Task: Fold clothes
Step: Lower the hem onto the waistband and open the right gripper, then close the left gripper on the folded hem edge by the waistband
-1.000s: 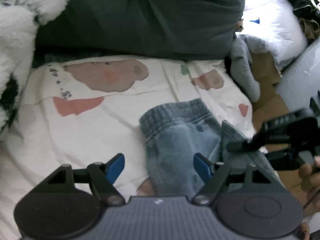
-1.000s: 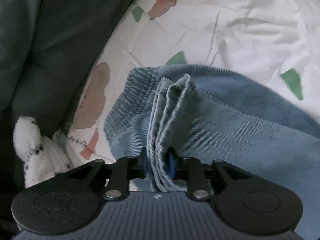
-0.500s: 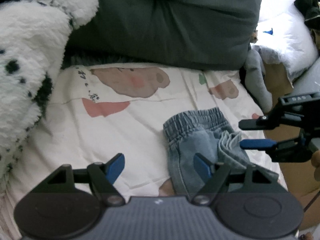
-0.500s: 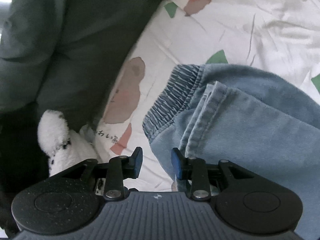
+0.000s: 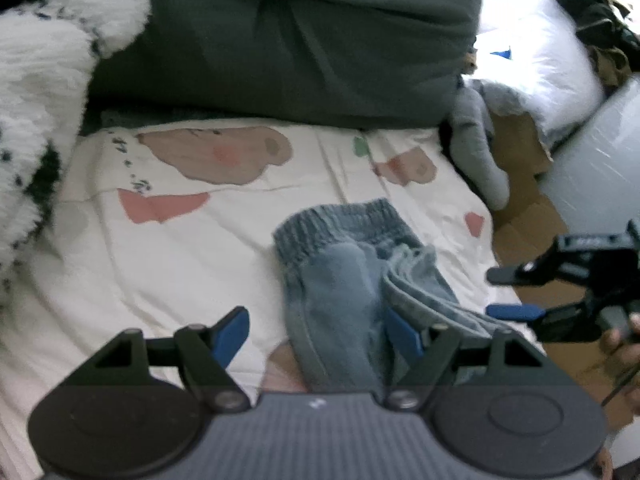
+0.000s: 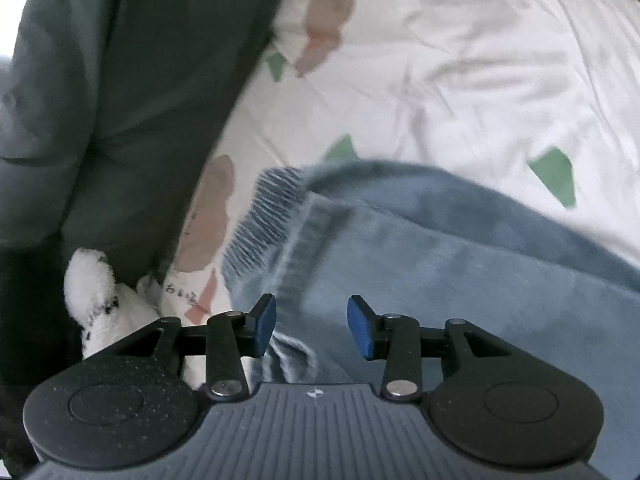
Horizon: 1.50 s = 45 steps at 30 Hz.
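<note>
- One garment is in play: the denim pants (image 5: 340,280), lying folded on the patterned bedsheet (image 5: 180,264), elastic waistband (image 5: 340,220) at the far end toward the dark pillow (image 5: 280,40).
- Soft, limp cloth with some weight; stacked layers will likely slump or slide unless pinched together. The hemmed leg ends (image 5: 416,280) on the right or the thick waistband look like the firmest holds.
- Left gripper (image 5: 316,328) hovers low over the near end of the pants, fingers spread wide, holding nothing.
- Right gripper (image 6: 312,324) sits just above the denim (image 6: 440,264), aimed toward the waistband, fingers apart and empty.
- A white plush toy (image 5: 40,80) lies at far left.
</note>
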Tool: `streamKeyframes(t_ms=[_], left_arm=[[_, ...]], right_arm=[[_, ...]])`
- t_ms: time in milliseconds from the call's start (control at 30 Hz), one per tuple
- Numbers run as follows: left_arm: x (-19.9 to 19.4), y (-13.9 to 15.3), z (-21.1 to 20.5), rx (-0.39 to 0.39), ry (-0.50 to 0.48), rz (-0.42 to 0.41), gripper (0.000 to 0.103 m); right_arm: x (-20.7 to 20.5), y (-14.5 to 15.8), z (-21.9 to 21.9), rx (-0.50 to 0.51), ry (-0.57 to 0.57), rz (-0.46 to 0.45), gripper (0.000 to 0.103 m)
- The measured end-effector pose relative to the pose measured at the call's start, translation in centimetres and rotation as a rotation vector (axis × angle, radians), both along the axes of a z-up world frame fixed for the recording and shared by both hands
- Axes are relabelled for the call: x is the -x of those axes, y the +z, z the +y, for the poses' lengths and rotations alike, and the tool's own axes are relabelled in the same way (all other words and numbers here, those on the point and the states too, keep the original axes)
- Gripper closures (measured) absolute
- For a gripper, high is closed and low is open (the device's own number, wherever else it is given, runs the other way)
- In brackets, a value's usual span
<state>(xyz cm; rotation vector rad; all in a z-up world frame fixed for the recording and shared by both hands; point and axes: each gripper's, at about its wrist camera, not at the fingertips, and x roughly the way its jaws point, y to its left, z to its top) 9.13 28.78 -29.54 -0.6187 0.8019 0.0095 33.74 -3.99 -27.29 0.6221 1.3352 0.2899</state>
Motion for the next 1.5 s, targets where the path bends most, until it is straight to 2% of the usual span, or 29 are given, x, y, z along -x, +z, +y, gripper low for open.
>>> streamKeyframes(t_ms=[133, 367, 533, 733, 833, 1000, 1100, 1167, 1267, 1367, 1500], left_arm=[[0.5, 0.1, -0.6, 0.006, -0.019, -0.026, 0.024], [1.0, 0.3, -1.0, 0.069, -0.042, -0.067, 0.022], [1.2, 0.0, -1.4, 0.101, -0.07, -0.074, 0.021], [1.4, -1.4, -1.6, 0.11, -0.082, -0.045, 0.02], [1.2, -2.5, -1.4, 0.109, -0.071, -0.022, 0.019], [0.6, -4.1, -0.8, 0.144, -0.029, 0.005, 0.021], [0.3, -4.4, -0.6, 0.149, -0.014, 0.014, 0.035], [0.3, -4.2, -0.7, 0.128, -0.01, 0.025, 0.057], [0.4, -3.8, -0.6, 0.136, 0.018, 0.007, 0.061], [-0.2, -4.0, -1.0, 0.133, 0.002, 0.036, 0.062], [-0.1, -4.4, -1.3, 0.146, 0.011, 0.066, 0.062]], right_arm=[[1.9, -2.1, -1.3, -0.029, -0.066, 0.042, 0.056], [5.0, -5.1, -2.2, -0.082, -0.208, 0.114, 0.057], [5.8, -5.9, -0.4, -0.106, -0.161, 0.129, 0.057], [6.0, -6.3, 1.8, -0.137, -0.121, 0.13, 0.057], [5.3, -6.0, 1.9, -0.118, -0.098, 0.097, 0.057], [2.8, -5.0, 1.8, -0.077, -0.005, -0.014, 0.056], [1.1, -4.5, 1.6, -0.023, 0.058, -0.072, 0.056], [0.0, -4.1, 1.7, 0.02, 0.11, -0.112, 0.056], [-1.8, -3.4, 1.3, 0.104, 0.184, -0.182, 0.056], [-3.6, -2.8, 1.2, 0.172, 0.251, -0.25, 0.056], [-5.6, -2.7, 2.0, 0.195, 0.368, -0.295, 0.056]])
